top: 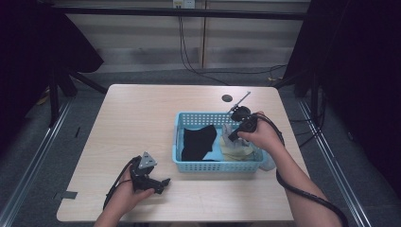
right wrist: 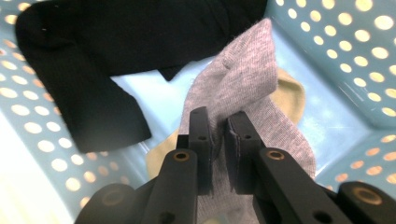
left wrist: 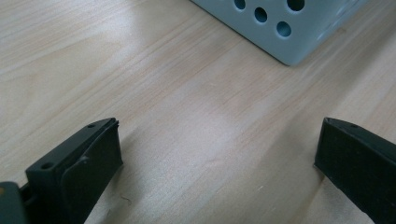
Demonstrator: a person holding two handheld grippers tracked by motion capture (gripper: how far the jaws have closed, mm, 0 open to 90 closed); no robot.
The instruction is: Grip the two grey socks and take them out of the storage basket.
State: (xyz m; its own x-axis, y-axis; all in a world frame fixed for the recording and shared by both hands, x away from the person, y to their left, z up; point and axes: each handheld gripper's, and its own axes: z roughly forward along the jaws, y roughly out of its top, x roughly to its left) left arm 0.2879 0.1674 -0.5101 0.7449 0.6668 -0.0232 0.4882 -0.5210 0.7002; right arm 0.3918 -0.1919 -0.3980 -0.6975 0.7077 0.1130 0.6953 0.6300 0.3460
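Observation:
A light blue perforated basket (top: 179,126) stands on the wooden table (top: 142,113), right of centre. Inside lie a black sock (top: 197,142), a grey sock (top: 230,129) and a pale yellow sock (top: 236,150). My right gripper (top: 232,135) reaches into the basket, its jaws shut on a fold of the grey sock (right wrist: 243,84), which drapes over the yellow sock (right wrist: 289,95) beside the black sock (right wrist: 93,56). My left gripper (top: 165,181) rests low on the table in front of the basket, open, with bare wood between its fingers (left wrist: 84,163).
A basket corner (left wrist: 285,42) lies just ahead of the left gripper. A dark round hole (top: 227,98) sits in the tabletop behind the basket. Cables hang along the back wall and trail from each gripper. Metal rails run down both sides of the table.

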